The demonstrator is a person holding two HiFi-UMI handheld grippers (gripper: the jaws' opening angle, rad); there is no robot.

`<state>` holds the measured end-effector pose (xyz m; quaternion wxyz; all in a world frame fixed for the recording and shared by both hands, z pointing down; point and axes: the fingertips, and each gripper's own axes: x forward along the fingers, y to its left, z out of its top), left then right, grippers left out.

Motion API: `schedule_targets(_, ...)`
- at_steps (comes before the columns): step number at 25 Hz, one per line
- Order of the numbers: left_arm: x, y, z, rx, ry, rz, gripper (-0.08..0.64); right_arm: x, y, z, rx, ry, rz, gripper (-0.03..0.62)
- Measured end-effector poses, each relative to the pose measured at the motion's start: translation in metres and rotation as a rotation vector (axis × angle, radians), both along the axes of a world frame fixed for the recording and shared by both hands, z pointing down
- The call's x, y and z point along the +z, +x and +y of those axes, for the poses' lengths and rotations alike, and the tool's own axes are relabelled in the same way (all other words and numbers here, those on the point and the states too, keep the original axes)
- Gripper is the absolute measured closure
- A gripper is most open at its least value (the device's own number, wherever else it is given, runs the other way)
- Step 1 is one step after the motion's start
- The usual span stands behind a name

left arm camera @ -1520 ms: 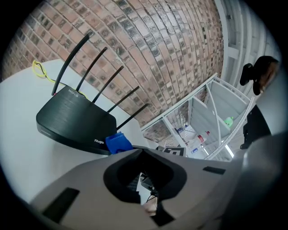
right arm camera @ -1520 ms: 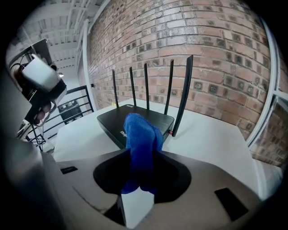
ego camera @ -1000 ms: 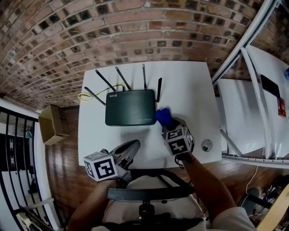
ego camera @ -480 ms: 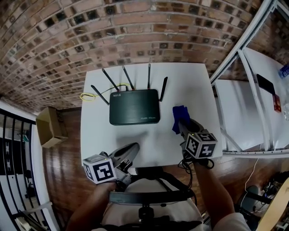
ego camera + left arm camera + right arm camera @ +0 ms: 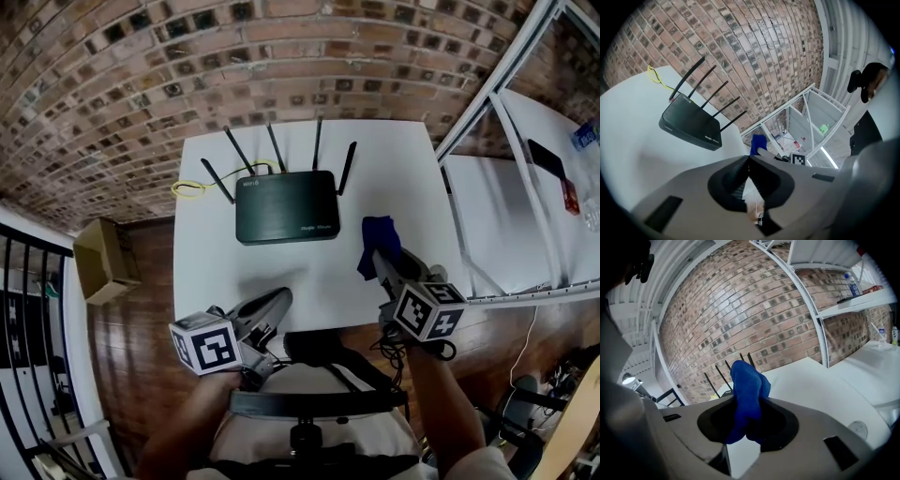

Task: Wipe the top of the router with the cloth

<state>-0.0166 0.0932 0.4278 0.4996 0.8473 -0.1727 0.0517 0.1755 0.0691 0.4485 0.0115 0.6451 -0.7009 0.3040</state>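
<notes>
A dark router (image 5: 286,205) (image 5: 689,124) with several upright antennas lies on the white table (image 5: 225,281), towards its back edge. My right gripper (image 5: 382,258) (image 5: 749,401) is shut on a blue cloth (image 5: 376,242) (image 5: 746,390), held above the table to the right of the router and apart from it. My left gripper (image 5: 277,302) (image 5: 749,161) hovers near the table's front edge, shut with nothing between its jaws. Only the antenna tips (image 5: 733,364) show past the cloth in the right gripper view.
A yellow cable (image 5: 190,188) loops behind the router at the left. A brick wall (image 5: 234,66) backs the table. White metal shelving (image 5: 525,187) stands to the right, a cardboard box (image 5: 101,261) on the wood floor to the left.
My right gripper has drawn the blue cloth away from the router's right front corner, rightwards and towards me. The left gripper has stayed near the front edge.
</notes>
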Motion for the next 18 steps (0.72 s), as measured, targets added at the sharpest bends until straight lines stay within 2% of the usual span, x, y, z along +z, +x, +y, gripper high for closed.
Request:
schedule_targets(8,-0.002,-0.018,0.020,0.023,-0.009,0.034,0.558,-0.019,-0.026,0.031,0.017,0.009,0.008,0.457)
schedule_targets(12,-0.001,-0.021,0.033,0.041,-0.017,0.050,0.557,-0.008,-0.014,0.049,0.064,-0.042,0.047,0.457)
schedule_targets(15,-0.002,-0.018,0.040,0.054,-0.017,0.067,0.557,-0.012,0.002,0.062,0.109,-0.037,0.019,0.458)
schedule_targets(18,-0.004,-0.016,0.044,0.051,-0.007,0.077,0.557,-0.020,0.012,0.071,0.145,0.005,-0.050,0.458)
